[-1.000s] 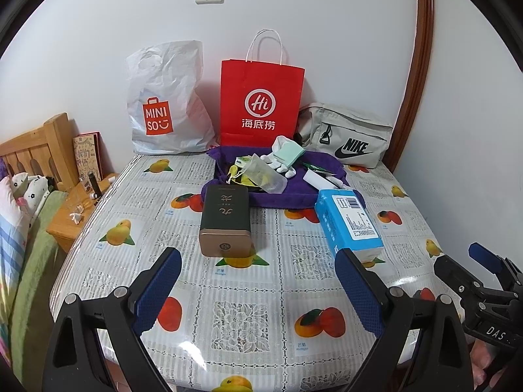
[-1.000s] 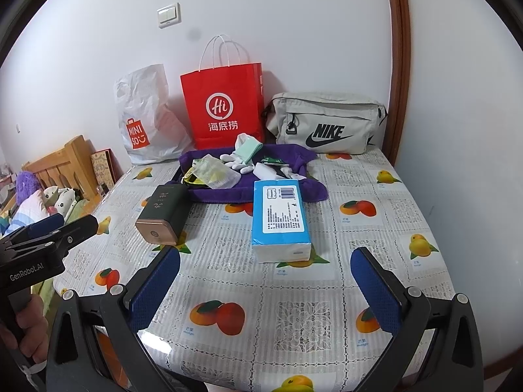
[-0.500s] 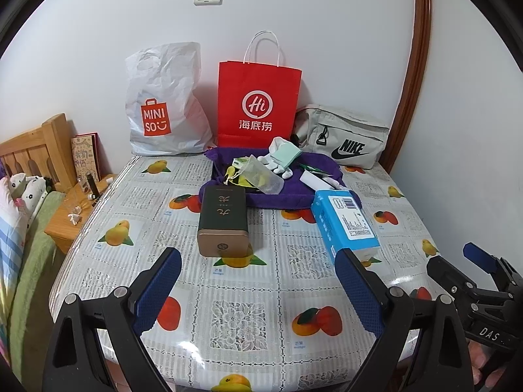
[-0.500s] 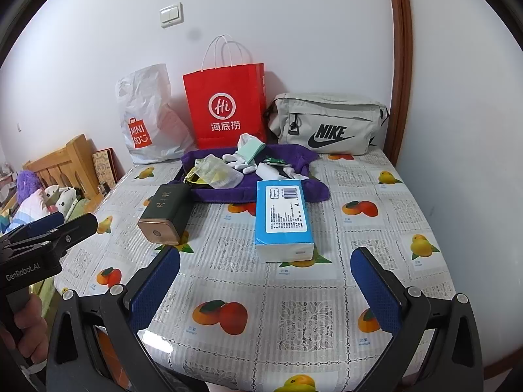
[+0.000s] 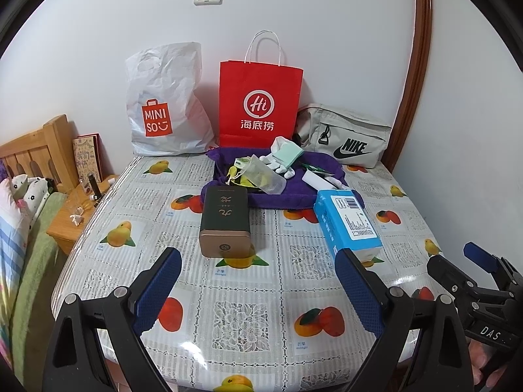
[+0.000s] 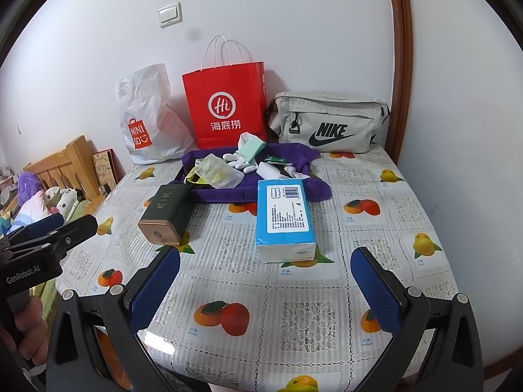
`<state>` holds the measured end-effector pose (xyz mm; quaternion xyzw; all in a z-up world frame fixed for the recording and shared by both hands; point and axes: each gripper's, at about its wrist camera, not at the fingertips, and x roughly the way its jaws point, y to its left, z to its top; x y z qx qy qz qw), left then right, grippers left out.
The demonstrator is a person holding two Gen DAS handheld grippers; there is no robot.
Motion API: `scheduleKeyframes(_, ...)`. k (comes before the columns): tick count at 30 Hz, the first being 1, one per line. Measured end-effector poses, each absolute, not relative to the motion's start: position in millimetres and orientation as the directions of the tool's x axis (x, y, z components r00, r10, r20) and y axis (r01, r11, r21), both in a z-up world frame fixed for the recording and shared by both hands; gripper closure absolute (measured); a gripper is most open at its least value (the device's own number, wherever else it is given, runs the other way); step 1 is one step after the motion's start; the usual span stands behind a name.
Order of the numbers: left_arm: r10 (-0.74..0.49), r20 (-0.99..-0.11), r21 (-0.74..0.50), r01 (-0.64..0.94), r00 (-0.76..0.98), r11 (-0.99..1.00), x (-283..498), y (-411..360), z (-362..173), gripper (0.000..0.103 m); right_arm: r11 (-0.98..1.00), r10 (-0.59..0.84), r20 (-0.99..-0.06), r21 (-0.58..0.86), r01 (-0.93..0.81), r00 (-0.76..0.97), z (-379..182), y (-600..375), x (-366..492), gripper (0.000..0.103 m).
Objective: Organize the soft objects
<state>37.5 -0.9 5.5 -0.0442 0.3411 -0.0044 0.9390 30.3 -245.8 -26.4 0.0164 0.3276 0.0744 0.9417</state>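
Two tongs: both hovered low over the near edge of the desk [image 5: 248, 313], neither touching anything.
Left tongs [image 5: 258, 289]: spread wide, nothing between the blue pads; seen from the right wrist camera they sat at the far left, held by a hand [image 6: 31, 336].
Right tongs [image 6: 266, 289]: also spread wide and empty; in the left wrist view they showed at the lower right edge.
Desk: covered with a glossy cloth printed with fruit and lace squares.
Purple cloth [image 5: 278, 192]: lay spread at the back middle of the desk, carrying the loose soft things.
White gloves [image 6: 240, 160]: rested on the purple cloth, under a mint-green folded piece [image 6: 253, 148].
Clear pouch [image 5: 266, 178]: lay on the left part of the cloth with yellow items inside.
Small white pack [image 5: 318, 181]: sat on the right part of the cloth.
Blue tissue pack [image 6: 284, 219]: lay on the desk just in front of the cloth, label up, nearest the right tongs.
Dark green box [image 5: 225, 217]: lay on its side left of the tissue pack, its copper end facing the cameras.
Back row: a white Miniso bag [image 5: 163, 107], a red paper bag [image 5: 260, 104] and a grey Nike bag [image 6: 330, 117] stood against the wall.
Left of the desk: a wooden bedside stand [image 5: 78, 209] and a bed.
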Motion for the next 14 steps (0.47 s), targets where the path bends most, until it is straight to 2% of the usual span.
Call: scheduleKeyframes(14,-0.033,-0.649,-0.077,-0.023,0.76,0.997,44.8,-1.0,-3.6,0.008,0.988,0.155,-0.63,0.084,-0.131,0.761,-35.6,-243.9,40.9,0.0)
